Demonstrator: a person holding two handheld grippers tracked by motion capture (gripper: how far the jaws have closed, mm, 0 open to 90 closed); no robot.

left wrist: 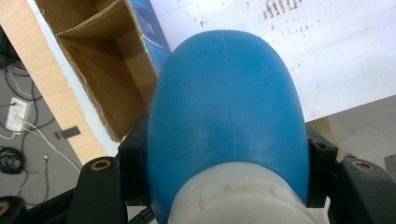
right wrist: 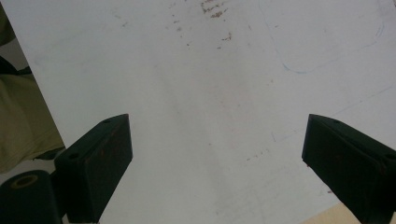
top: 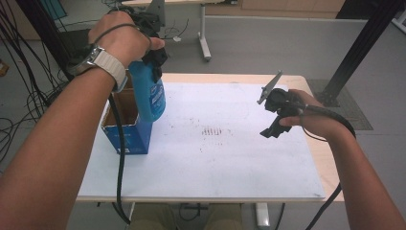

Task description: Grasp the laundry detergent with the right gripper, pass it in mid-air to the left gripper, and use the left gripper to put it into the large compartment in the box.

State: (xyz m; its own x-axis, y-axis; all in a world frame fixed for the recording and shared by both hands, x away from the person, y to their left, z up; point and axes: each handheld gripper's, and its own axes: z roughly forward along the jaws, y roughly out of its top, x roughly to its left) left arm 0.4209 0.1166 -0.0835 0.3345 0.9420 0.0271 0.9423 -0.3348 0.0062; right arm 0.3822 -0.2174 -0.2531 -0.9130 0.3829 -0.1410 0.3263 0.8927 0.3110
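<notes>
A blue bottle [top: 149, 93] with a printed label hangs in the air above the open cardboard box [top: 125, 125] at the table's left. My left gripper [top: 152, 57] is shut on its upper part, near the white cap. In the left gripper view the blue bottle [left wrist: 229, 116] bulges between the two black pads [left wrist: 135, 163], and its white cap [left wrist: 238, 196] sits at the bottom. My right gripper [top: 272, 130] hovers over the right side of the white sheet, open. In the right gripper view its fingers [right wrist: 100, 163] stand wide apart with nothing between them.
The box [left wrist: 98, 65] has brown inner walls with a divider and blue outer sides. A white sheet [top: 230, 158] with brown smudges [top: 215, 132] at its middle covers the wooden table [top: 325, 163]. Cables lie on the floor at the left. A black post [top: 359, 43] stands at the back right.
</notes>
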